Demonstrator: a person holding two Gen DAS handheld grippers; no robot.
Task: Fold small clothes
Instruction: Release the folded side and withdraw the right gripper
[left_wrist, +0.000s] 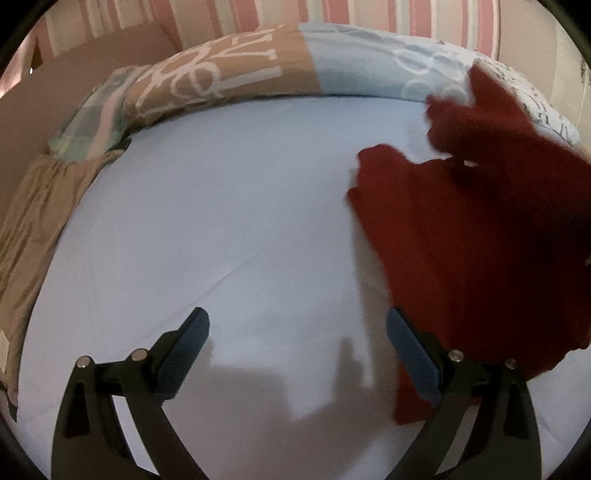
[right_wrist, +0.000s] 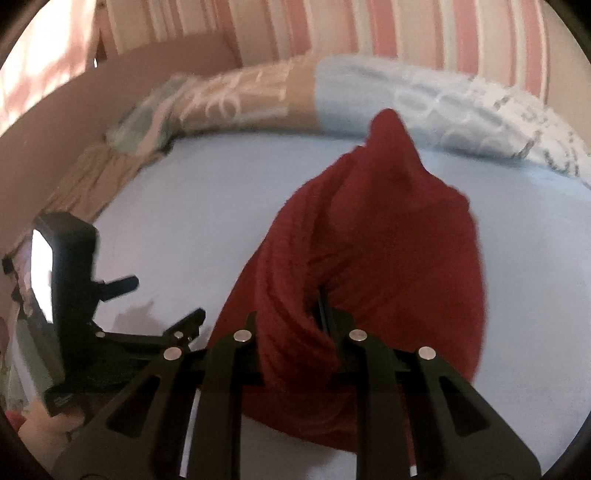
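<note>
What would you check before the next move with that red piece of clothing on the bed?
1. Right gripper has the red garment: ok, jaws shut on a bunch of the cloth.
2. Left gripper free to take a corner: ok, jaws open, nothing between them.
3. Room on the pale blue sheet to spread it out: ok, a wide bare area lies in front of the left gripper.
4. Garment lying flat: not ok, it hangs bunched and creased.
5. Garment clear of the patterned pillow: cannot tell, its far edge overlaps the pillow in the left view.
6. Which part is a sleeve or hem: cannot tell, blurred.
</note>
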